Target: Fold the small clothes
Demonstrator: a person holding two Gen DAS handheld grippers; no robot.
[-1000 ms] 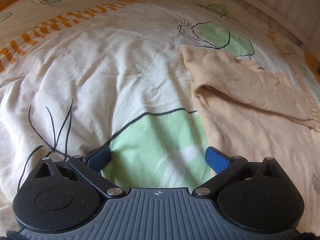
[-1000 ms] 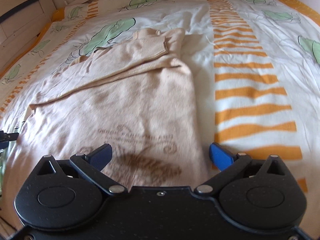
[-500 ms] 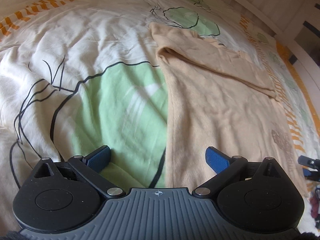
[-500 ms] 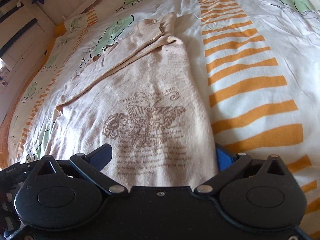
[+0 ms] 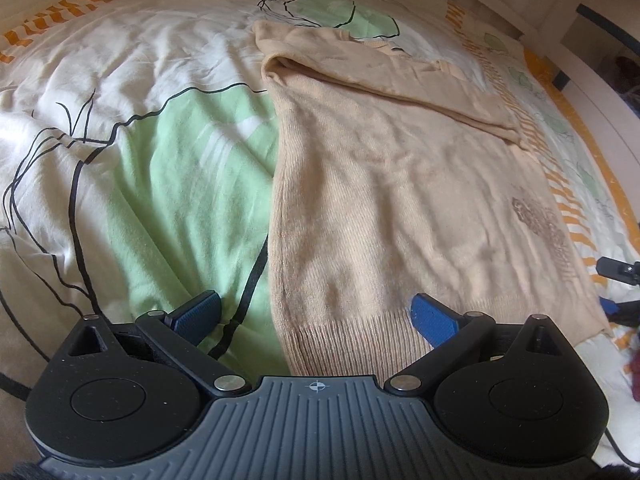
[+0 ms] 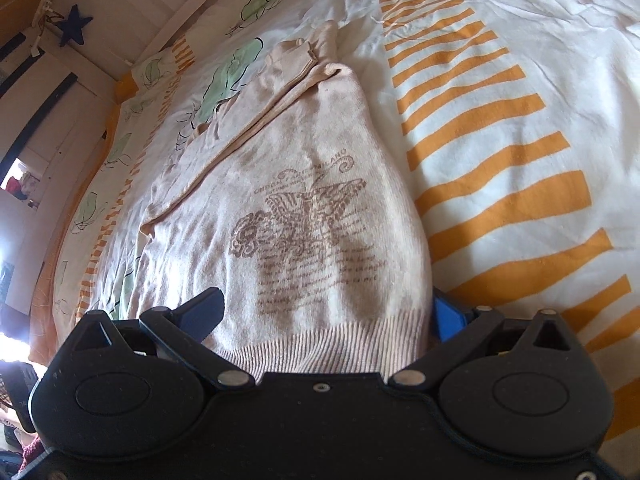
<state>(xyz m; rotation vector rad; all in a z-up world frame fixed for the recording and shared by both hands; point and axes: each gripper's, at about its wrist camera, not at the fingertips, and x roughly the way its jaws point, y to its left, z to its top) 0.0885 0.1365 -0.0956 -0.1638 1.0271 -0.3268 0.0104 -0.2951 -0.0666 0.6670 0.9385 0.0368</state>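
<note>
A beige knit sweater (image 5: 384, 184) lies flat on the bed with a sleeve folded across its upper part; it also shows in the right wrist view (image 6: 304, 216) with a brown butterfly print. My left gripper (image 5: 316, 316) is open, its jaws straddling the ribbed hem at the sweater's left corner. My right gripper (image 6: 324, 316) is open, its jaws straddling the ribbed hem at the right corner. The right gripper's tip (image 5: 618, 276) shows at the right edge of the left wrist view.
The bedspread (image 5: 132, 128) is white with green leaves and orange stripes (image 6: 500, 200). A white slatted bed frame (image 6: 132, 12) runs along the far side. A dark blue star (image 6: 74, 28) hangs on the wall at the far left.
Both grippers have drawn back toward the sweater's hem and lowered. The hem now sits between the open jaws of each gripper.
</note>
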